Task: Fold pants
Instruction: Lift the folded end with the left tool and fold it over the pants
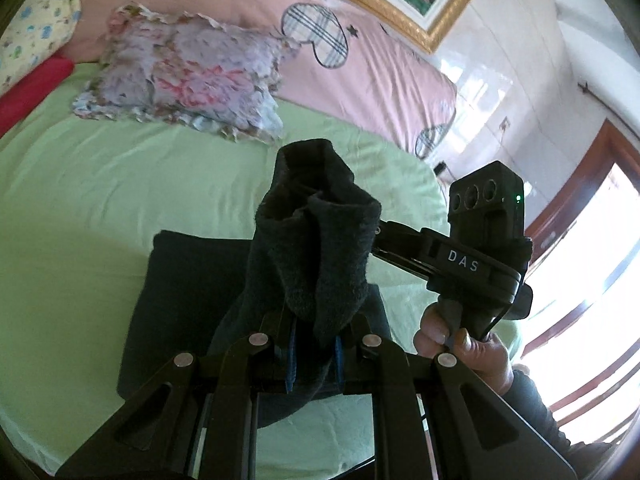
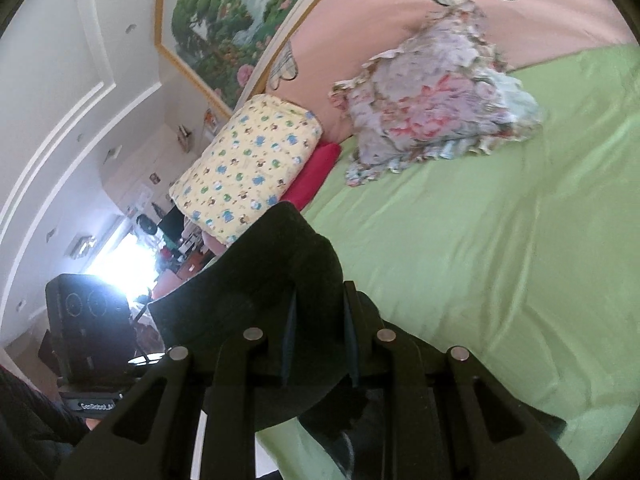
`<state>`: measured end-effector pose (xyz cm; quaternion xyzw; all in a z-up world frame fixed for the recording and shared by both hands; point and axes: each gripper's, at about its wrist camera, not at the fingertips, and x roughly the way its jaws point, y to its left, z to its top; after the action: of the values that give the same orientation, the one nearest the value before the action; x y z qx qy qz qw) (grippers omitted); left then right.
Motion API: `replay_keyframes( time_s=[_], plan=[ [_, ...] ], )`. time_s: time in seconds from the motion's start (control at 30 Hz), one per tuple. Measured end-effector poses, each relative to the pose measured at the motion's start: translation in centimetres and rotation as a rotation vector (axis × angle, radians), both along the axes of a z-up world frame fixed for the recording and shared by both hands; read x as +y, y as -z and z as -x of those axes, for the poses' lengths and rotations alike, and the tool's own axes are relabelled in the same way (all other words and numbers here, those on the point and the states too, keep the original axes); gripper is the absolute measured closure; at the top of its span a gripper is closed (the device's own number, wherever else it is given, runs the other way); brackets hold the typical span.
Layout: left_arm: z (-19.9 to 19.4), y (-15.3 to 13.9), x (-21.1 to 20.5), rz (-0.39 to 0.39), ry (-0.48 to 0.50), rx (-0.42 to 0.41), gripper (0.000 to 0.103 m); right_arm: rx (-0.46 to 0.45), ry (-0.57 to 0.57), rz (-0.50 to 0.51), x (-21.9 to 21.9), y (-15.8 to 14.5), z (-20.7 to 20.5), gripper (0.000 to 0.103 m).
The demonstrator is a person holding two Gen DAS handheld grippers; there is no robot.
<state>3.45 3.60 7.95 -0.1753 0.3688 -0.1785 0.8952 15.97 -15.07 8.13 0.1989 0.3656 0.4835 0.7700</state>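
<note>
The dark grey pants (image 1: pixel 316 248) are partly lifted off the green bed sheet (image 1: pixel 100 184). One folded part (image 1: pixel 188 288) lies flat on the bed below. My left gripper (image 1: pixel 314 356) is shut on a bunched edge of the pants that stands up in front of the camera. My right gripper (image 2: pixel 318 344) is shut on another dark edge of the pants (image 2: pixel 272 280) and holds it above the bed. In the left wrist view the right gripper's body (image 1: pixel 476 268) and the hand on it reach into the cloth from the right.
A floral ruffled cushion (image 1: pixel 180 76) lies on the sheet at the back. A pink quilt (image 1: pixel 360 60) with plaid hearts is behind it. A yellow patterned pillow (image 2: pixel 248 168) and a red one (image 2: pixel 316 172) lie at the bed's side. Open green sheet (image 2: pixel 500 240) is to the right.
</note>
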Motion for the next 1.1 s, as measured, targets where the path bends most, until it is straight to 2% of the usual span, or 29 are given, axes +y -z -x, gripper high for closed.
replay_keyframes(
  time_s=[0.27,0.53,0.67,0.77,0.97,1.1],
  plan=[
    [-1.2,1.8,-3.1,-0.064,0.05,0.035,0.09,0.055,0.061,-0.025,-3.3,3.1,-0.1,0.08],
    [-1.8,2.9,-5.9,-0.143,0.1,0.028,0.089,0.095,0.107,-0.042,-5.6,5.1,0.0,0.08],
    [-2.2,3.8,-7.0,-0.172,0.121,0.031,0.085,0.115,0.122,-0.043,-6.3,6.1,0.1,0.08],
    [-2.4,4.3,-7.5,-0.173,0.131,0.031,0.083,0.13,0.144,-0.026,-6.8,6.6,0.1,0.075],
    [-2.2,4.7,-8.5,-0.174,0.167,0.026,0.07,0.108,0.223,0.036,-8.4,6.2,1.2,0.072],
    [-1.7,4.7,-8.8,-0.161,0.198,0.017,0.054,0.106,0.306,0.036,-10.5,5.8,2.1,0.046]
  ],
)
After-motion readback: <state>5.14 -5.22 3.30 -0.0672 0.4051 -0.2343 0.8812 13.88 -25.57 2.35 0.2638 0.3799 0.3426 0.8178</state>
